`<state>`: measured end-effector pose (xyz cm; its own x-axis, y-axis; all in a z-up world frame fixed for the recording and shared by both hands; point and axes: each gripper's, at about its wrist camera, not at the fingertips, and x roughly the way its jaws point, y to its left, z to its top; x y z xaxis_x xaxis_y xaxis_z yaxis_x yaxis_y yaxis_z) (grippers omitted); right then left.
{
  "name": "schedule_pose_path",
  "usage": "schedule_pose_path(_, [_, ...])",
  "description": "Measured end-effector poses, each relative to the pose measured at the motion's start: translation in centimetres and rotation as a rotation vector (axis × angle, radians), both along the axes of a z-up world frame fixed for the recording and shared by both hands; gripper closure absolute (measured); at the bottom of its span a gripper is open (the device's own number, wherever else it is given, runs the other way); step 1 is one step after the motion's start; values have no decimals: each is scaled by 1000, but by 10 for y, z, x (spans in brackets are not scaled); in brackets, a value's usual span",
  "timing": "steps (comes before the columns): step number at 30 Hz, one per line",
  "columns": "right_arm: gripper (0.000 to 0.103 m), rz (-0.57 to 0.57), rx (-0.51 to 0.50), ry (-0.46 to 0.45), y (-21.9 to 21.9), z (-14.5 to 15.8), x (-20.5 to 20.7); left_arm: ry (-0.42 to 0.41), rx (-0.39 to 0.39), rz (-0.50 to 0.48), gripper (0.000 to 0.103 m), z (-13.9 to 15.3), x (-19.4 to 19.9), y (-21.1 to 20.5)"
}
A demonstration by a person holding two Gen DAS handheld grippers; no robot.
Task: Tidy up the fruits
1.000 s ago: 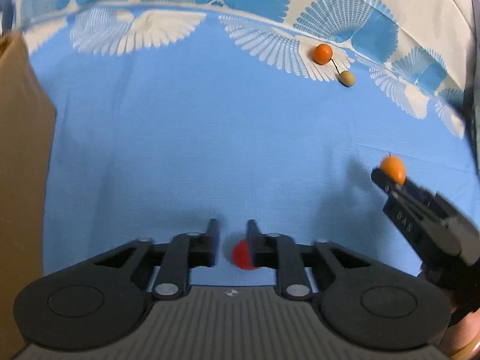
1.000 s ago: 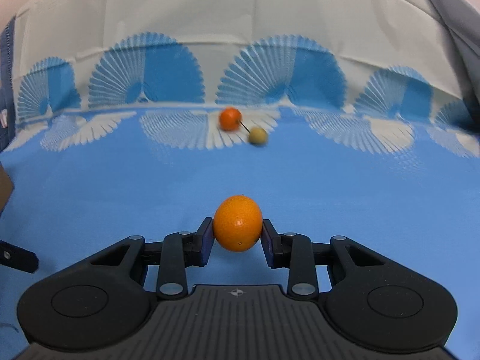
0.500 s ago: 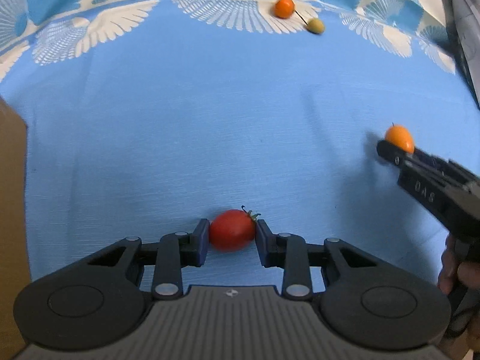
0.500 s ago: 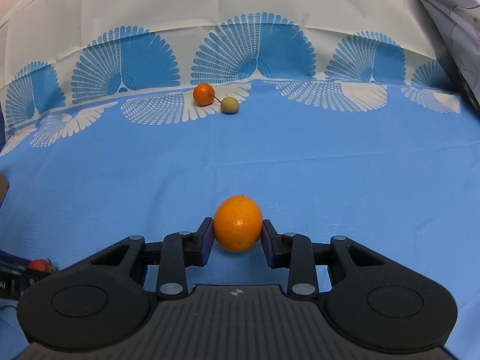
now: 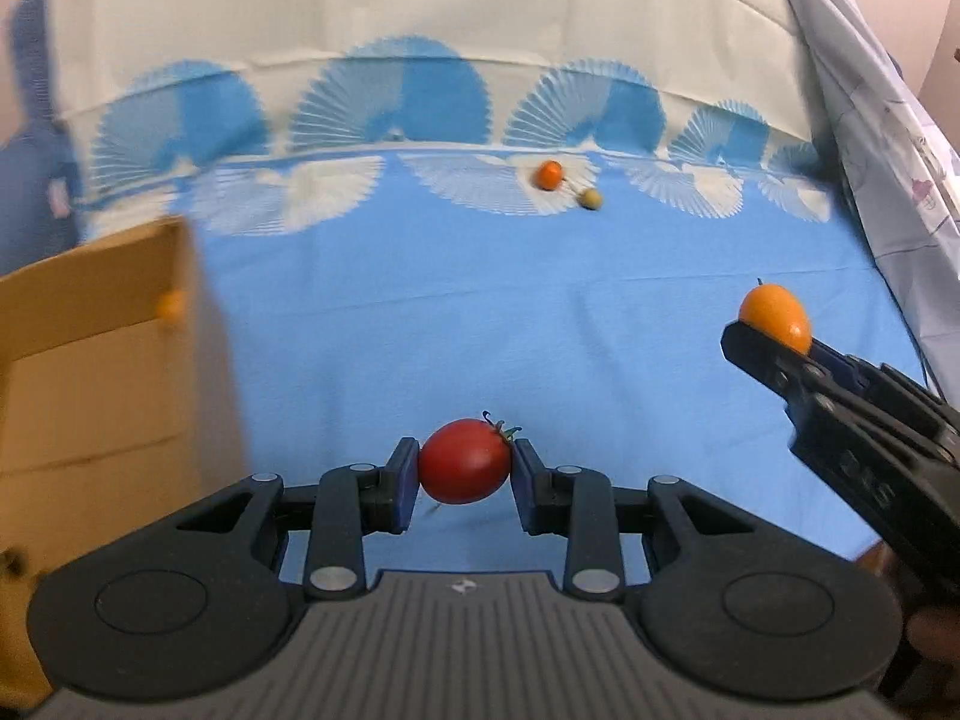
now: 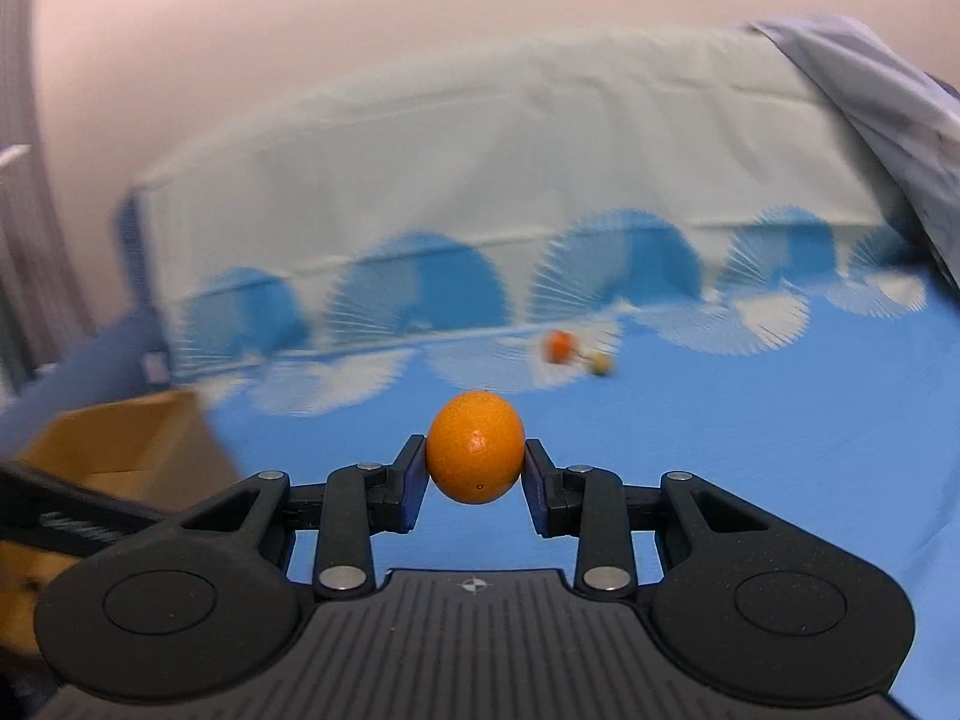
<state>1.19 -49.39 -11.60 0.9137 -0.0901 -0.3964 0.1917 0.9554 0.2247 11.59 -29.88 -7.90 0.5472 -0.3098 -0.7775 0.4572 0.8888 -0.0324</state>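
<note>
My left gripper (image 5: 463, 474) is shut on a red tomato (image 5: 463, 461) and holds it above the blue cloth. My right gripper (image 6: 474, 468) is shut on an orange kumquat (image 6: 474, 456); it also shows in the left wrist view (image 5: 774, 315) at the right, raised. A cardboard box (image 5: 102, 372) stands at the left, with a small orange fruit (image 5: 171, 304) at its rim. A small orange fruit (image 5: 548, 174) and a small olive-coloured fruit (image 5: 591, 198) lie far back on the cloth, joined by a thin stem.
The blue cloth (image 5: 540, 324) with a white fan pattern covers the surface. A pale patterned sheet (image 5: 888, 138) hangs at the right. The box also shows at the left in the right wrist view (image 6: 120, 444).
My left gripper closed on the tomato and lifted it off the cloth. Both grippers rose and tilted up, and the box came into view at the left.
</note>
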Motion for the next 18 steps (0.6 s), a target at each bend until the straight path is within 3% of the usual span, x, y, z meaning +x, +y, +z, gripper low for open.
schedule_pose_path(9, [68, 267, 38, 40, 135, 48, -83, 0, -6, 133, 67, 36, -82, 130])
schedule_pose_path(18, [68, 361, -51, 1, 216, 79, -123, -85, -75, 222, 67, 58, -142, 215])
